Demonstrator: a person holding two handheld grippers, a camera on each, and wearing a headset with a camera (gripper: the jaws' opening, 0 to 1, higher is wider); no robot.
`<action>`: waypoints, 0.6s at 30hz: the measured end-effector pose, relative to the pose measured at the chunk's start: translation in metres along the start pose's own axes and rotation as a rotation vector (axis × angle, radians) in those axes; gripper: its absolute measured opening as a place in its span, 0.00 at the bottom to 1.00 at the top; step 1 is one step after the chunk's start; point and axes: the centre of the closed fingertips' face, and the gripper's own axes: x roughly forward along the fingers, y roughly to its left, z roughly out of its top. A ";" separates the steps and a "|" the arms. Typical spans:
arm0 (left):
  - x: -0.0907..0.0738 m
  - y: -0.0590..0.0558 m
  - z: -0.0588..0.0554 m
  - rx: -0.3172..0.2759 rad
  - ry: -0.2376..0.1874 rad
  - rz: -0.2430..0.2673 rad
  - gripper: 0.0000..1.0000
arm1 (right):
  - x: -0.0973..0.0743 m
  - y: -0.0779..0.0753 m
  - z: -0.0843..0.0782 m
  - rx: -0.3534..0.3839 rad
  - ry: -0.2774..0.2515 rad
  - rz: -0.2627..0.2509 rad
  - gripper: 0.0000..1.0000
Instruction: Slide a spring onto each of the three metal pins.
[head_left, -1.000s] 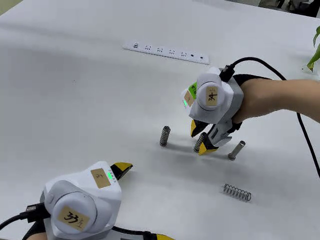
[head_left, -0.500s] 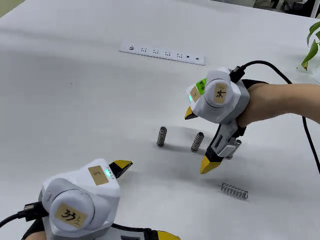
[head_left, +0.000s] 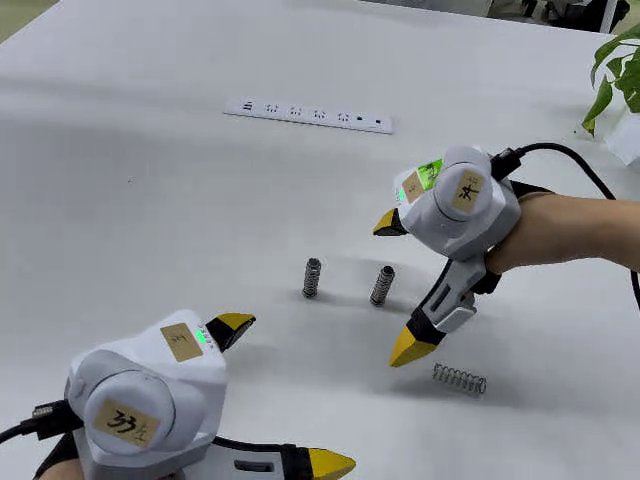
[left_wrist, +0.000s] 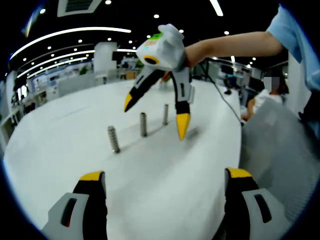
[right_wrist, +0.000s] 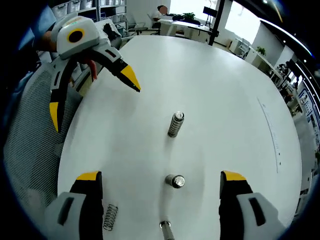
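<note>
The right tongs (head_left: 398, 287) are now up and clear of the middle pin (head_left: 382, 285), where a second ago they sat low around it with the jaws drawn in. They hang above the counter (head_left: 150, 200) with the jaws spread wide and nothing between them. The head camera has also shifted, so the slight drift of the pins across the frame is no move of theirs.

That pin stands upright with its spring seated down over it, and the pin to its left (head_left: 312, 277) wears one too. Letting go here reads as the second spring being done.

The bare pin (left_wrist: 165, 114) stands upright just beyond the other two in the left gripper view, close beside the lower jaw of the right tongs. The loose spring (head_left: 459, 379) lies flat on the counter, near that jaw's yellow tip but apart from it.

The left tongs (head_left: 280, 395) hover low at the near edge, wide open and empty, well away from the pins.

One of three is left. The next move probably calls for the right tongs to drop to the loose spring, pinch it across its coils without crushing it, stand it on end and thread it over the bare pin.
</note>
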 end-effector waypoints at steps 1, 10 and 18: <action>0.000 0.001 0.001 0.000 0.000 -0.001 1.00 | -0.002 0.001 0.000 0.012 -0.014 -0.010 0.99; 0.003 0.003 0.007 0.022 0.005 -0.008 1.00 | -0.022 0.003 -0.011 0.081 -0.072 -0.079 0.99; 0.006 0.006 0.010 0.045 0.014 -0.021 1.00 | -0.039 0.013 -0.031 0.157 -0.104 -0.130 0.99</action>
